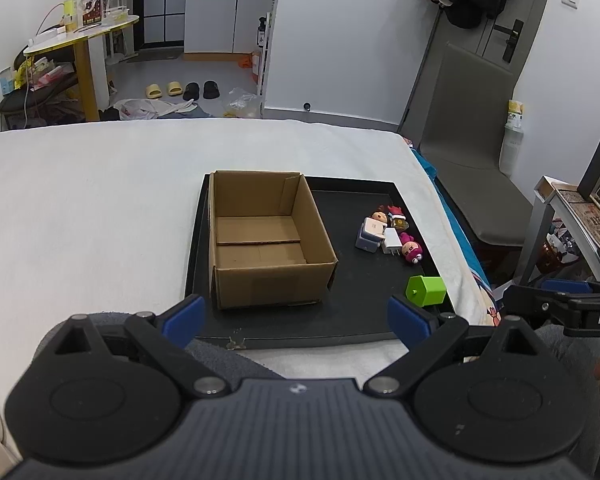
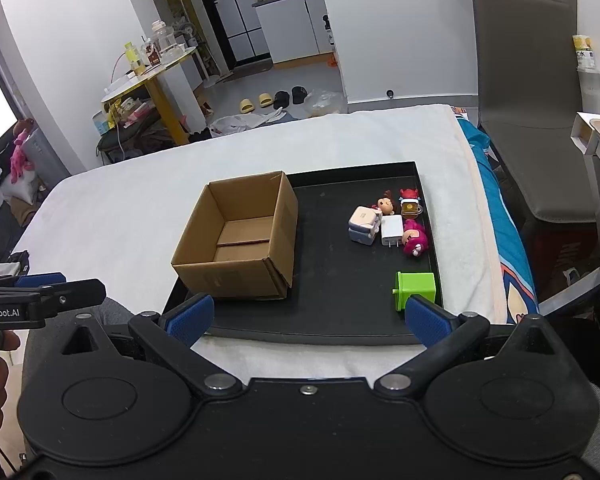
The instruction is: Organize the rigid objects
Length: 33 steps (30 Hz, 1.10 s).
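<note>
Near edge, left gripper (image 1: 294, 318): released, holding nothing, hovering before the tray (image 1: 364, 320)
Near edge, right gripper (image 2: 308, 316): released too, likely nearest the toys
Cardboard box (image 1: 266, 236): one, empty, on the tray's left, presumably the destination
Loose items: green block (image 2: 416, 290) apart; two chargers, three figurines clustered right
Bed (image 1: 80, 208): carries the tray

The cardboard box (image 2: 240, 240) is plain brown corrugated board, matt. It stands on a black tray (image 2: 340, 312) with a smooth, faintly dusty, low-sheen surface. Right of the box, the green cube (image 2: 418, 289) is smooth plastic, the white charger (image 2: 392, 230) glossy plastic. The white cloth (image 2: 120, 208) beneath the tray is matt with a fine rough weave.
</note>
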Motion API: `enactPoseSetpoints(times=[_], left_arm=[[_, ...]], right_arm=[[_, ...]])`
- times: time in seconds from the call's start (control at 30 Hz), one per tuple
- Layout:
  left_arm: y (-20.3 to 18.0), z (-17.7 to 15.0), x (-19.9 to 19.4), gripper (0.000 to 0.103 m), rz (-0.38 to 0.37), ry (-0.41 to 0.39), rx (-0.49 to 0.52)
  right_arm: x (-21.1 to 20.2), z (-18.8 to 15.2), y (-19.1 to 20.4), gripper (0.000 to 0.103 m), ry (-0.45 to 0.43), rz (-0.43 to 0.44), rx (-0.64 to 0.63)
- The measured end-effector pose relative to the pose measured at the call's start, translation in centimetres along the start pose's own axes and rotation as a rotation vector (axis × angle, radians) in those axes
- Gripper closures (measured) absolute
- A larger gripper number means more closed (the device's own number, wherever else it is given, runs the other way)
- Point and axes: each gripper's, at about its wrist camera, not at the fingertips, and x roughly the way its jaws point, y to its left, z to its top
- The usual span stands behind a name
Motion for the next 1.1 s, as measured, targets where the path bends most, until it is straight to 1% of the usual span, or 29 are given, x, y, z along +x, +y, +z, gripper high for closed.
enactPoseSetpoints(times=[1.1], left_arm=[[0.2,-0.2,0.5,0.006,-0.011,0.004,-0.02]], right_arm=[[0.5,-0.3,-1.1,0.0,0.003,-0.005,0.03]])
